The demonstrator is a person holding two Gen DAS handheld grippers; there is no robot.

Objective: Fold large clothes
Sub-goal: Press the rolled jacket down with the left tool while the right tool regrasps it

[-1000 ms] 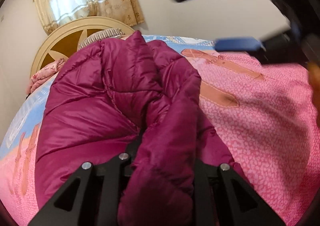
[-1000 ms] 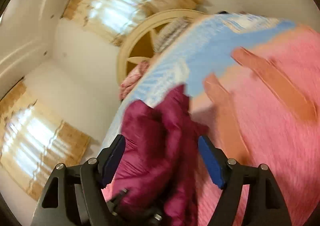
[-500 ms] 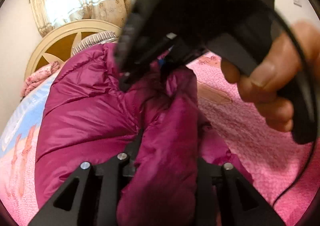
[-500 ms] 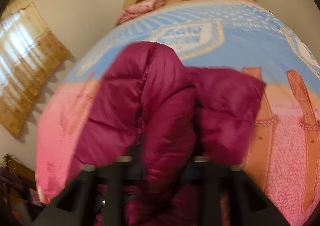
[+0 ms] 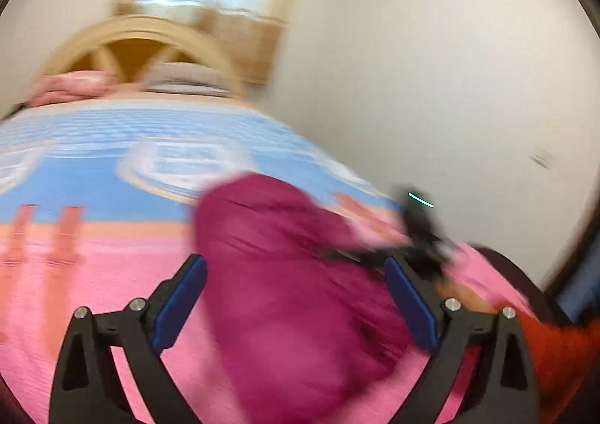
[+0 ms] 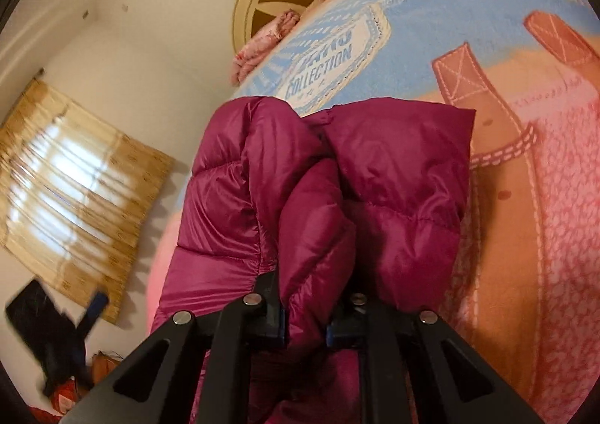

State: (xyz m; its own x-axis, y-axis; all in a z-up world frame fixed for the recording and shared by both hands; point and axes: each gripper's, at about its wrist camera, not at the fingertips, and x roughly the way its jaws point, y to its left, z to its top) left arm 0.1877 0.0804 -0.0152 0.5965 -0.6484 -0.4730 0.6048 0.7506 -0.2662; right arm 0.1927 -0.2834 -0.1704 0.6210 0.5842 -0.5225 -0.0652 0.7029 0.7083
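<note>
On the bed [image 5: 75,274], working left to right across my two views:

Left gripper [image 5: 296,296]: I am now seeing its blue pads spread wide with nothing clamped, where a second ago they were pinching a ridge of the magenta puffer jacket [image 5: 292,274]; the view is smearing, so I am reading this tong as pulling away.

Right gripper [image 6: 303,326]: I am seeing it pinched tight on a padded fold of the jacket [image 6: 318,206], whereas a second ago its pads were apart around the cloth.

Jacket: lying bunched on the pink and blue bedspread [image 6: 543,199].

Reading: I am judging the hold handed over to the right, freeing my left for the next fold.
</note>
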